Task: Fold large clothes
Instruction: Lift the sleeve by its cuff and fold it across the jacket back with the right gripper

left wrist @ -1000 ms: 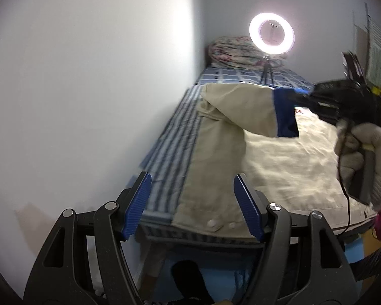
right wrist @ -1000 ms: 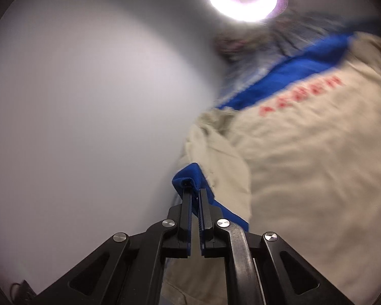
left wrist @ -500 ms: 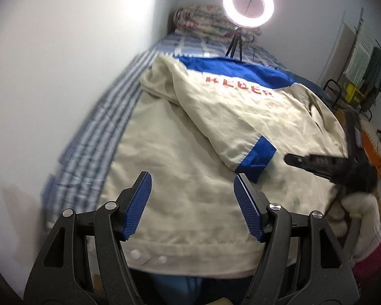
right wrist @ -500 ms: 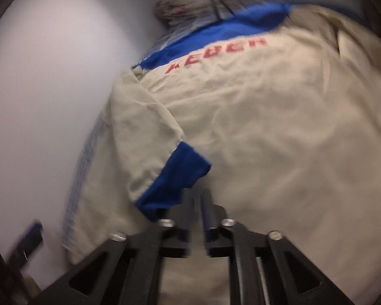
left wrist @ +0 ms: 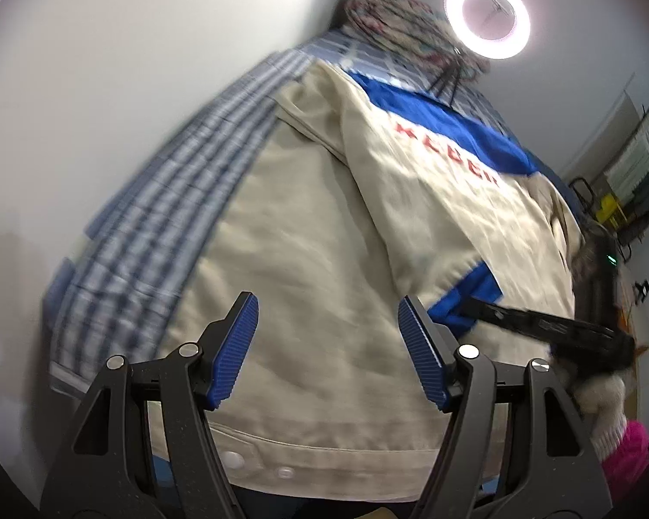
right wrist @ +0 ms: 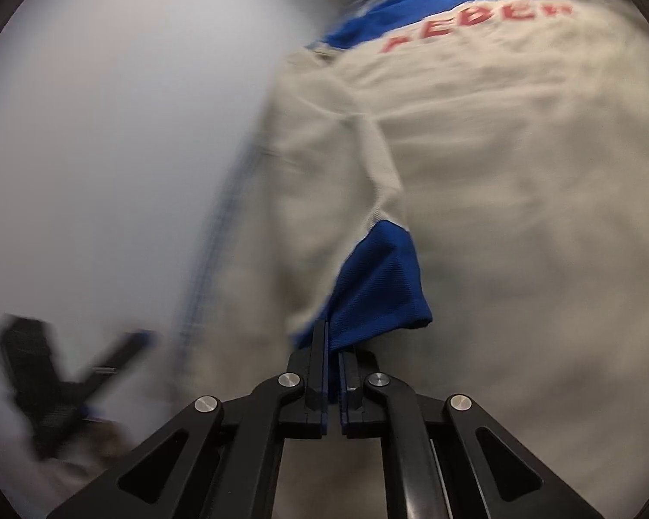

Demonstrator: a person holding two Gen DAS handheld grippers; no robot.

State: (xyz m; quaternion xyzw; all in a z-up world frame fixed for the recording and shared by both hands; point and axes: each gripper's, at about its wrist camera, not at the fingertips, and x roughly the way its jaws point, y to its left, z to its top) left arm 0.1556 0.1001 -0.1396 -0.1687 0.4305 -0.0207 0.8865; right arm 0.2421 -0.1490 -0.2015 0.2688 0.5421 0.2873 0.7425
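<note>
While jacket [left wrist: 324, 285] lies on bed [left wrist: 160, 225]:
right hand-held gripper [right wrist: 333, 346]: clenched on cuff [right wrist: 380, 285], 6 o'clock
left hand-held gripper [left wrist: 329, 346]: released, empty, over hem

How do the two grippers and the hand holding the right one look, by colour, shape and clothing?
Left gripper: black angular frames, silver rivets, blue ribbed fingers. Right gripper: the same black frame and rivets. Its hand wears a white knit glove and a pink sleeve.

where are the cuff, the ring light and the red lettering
cuff [right wrist: 380, 285]: right wrist view, on its blue cloth.
ring light [left wrist: 487, 21]: left wrist view, on its glowing rim.
red lettering [left wrist: 448, 150]: left wrist view, mid-word on the jacket's back.
</note>
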